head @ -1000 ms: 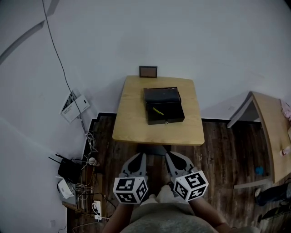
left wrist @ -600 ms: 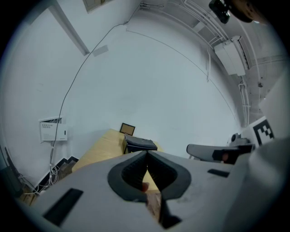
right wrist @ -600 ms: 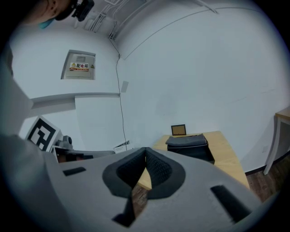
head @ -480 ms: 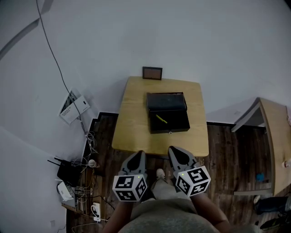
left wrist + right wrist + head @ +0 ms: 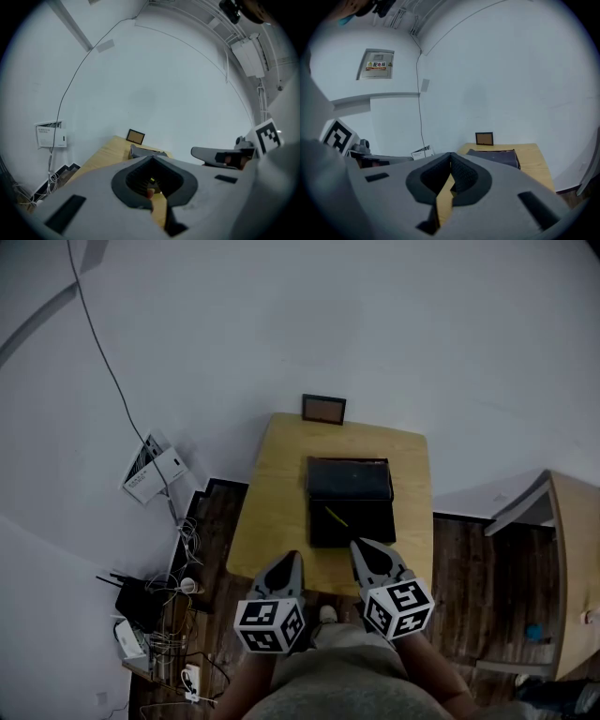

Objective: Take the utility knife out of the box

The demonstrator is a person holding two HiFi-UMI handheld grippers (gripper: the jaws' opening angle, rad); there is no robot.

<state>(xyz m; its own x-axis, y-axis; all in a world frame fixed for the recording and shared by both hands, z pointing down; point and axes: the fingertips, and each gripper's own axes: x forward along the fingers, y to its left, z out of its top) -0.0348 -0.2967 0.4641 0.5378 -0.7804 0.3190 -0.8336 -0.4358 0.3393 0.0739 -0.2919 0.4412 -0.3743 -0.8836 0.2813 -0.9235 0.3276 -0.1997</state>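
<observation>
An open black box lies on the small wooden table, its lid raised toward the wall. Inside it a yellow utility knife lies slantwise near the left. My left gripper is at the table's near edge, left of the box, jaws together and empty. My right gripper reaches over the near edge just before the box front, shut with nothing in it. The left gripper view shows the box beyond the closed tips; the right gripper view shows the box beyond its tips.
A small framed picture leans on the wall at the table's far edge. Routers, cables and a power strip clutter the floor at left. A second wooden table stands at right. A white panel leans on the wall.
Both grippers have advanced from the floor in front of the table to its near edge, and the table and box now sit closer in view.
</observation>
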